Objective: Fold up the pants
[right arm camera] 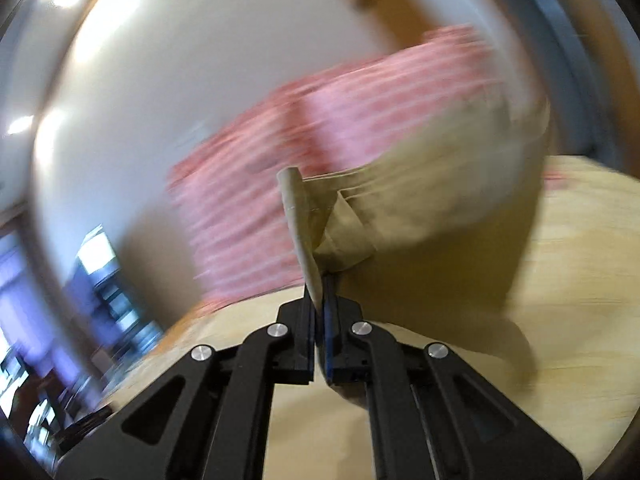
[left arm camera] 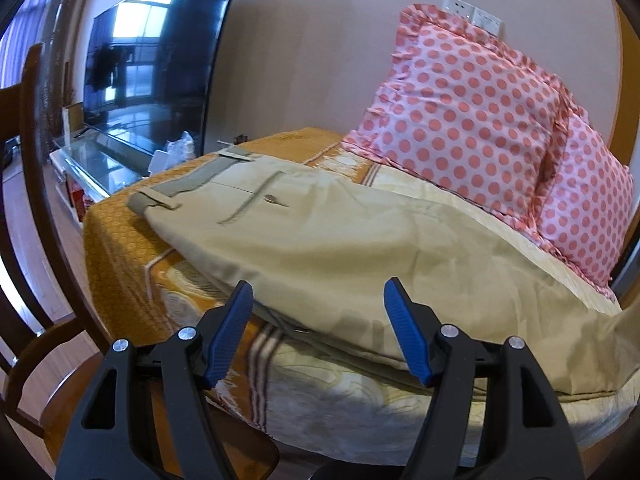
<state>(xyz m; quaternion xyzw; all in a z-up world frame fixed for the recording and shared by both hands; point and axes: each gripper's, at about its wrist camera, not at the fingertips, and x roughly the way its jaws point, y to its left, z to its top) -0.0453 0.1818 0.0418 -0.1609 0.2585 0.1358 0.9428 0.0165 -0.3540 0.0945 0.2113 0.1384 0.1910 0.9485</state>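
Observation:
Khaki pants (left arm camera: 320,236) lie across the bed, waistband with belt loops at the far left, legs running toward the lower right. My left gripper (left arm camera: 320,300) is open, its blue pads on either side of the pants' near edge, holding nothing. In the blurred right wrist view, my right gripper (right arm camera: 322,280) is shut on a hem end of the pants (right arm camera: 400,216) and holds it lifted above the bed.
The bed (left arm camera: 128,256) has an orange and cream patterned cover. Two pink polka-dot pillows (left arm camera: 472,112) lean on the wall at the far right. A television (left arm camera: 156,72) on a glass stand is beyond the bed. A wooden chair (left arm camera: 28,208) stands at the left.

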